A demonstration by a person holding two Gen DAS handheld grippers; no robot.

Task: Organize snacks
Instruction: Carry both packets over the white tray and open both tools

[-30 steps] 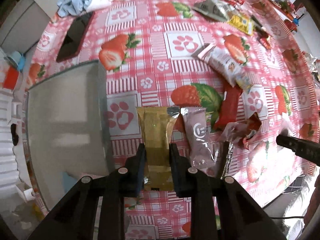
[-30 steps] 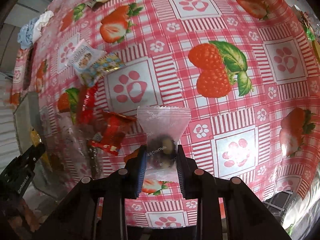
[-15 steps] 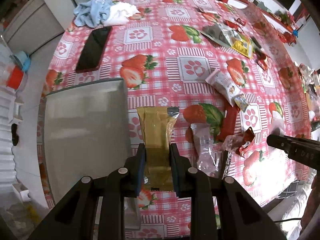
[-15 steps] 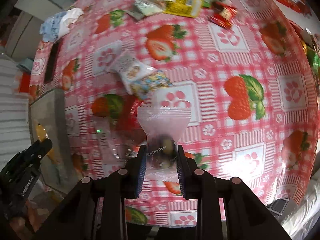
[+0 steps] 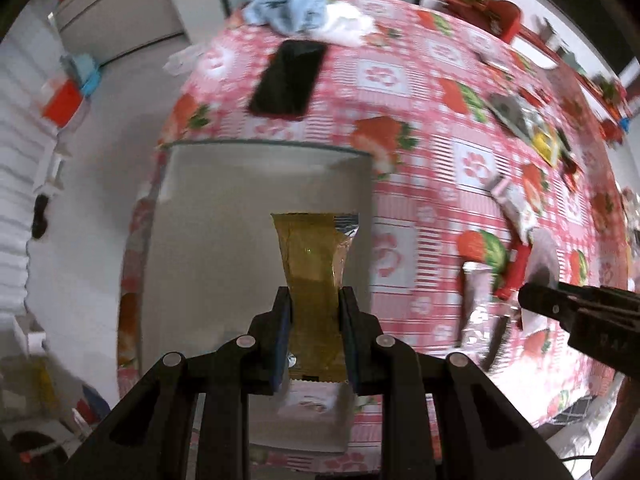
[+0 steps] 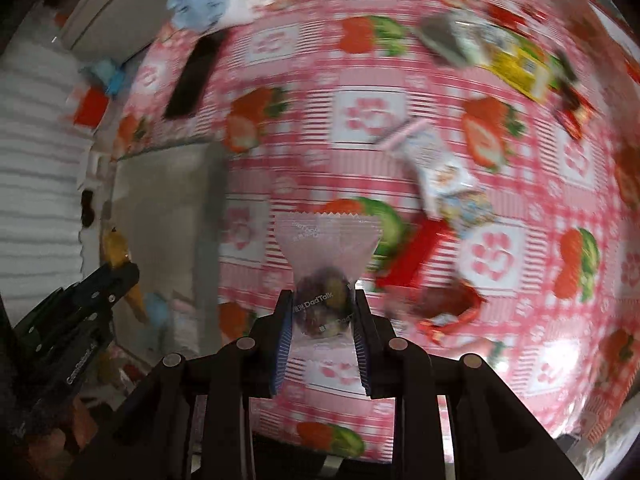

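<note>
Both tongs loaded, left one over the box

Left gripper (image 5: 314, 308) is clamped on a gold snack bar (image 5: 316, 272), long axis running straight out from the tips, and it hangs above the grey box (image 5: 208, 216) at the table's near-left corner; a drop from here looks likely to land inside. Right gripper (image 6: 322, 312) is clamped on a clear candy packet (image 6: 324, 264) over the checked tablecloth (image 6: 500, 264), with the box off to its left, so the left hand is nearer. Nothing stands between the bar and the box. Loose wrappers (image 6: 440, 312) lie right of the box, a phone (image 5: 288, 76) and a blue cloth (image 5: 288, 4) beyond it. Right-view is motion-blurred.
</note>
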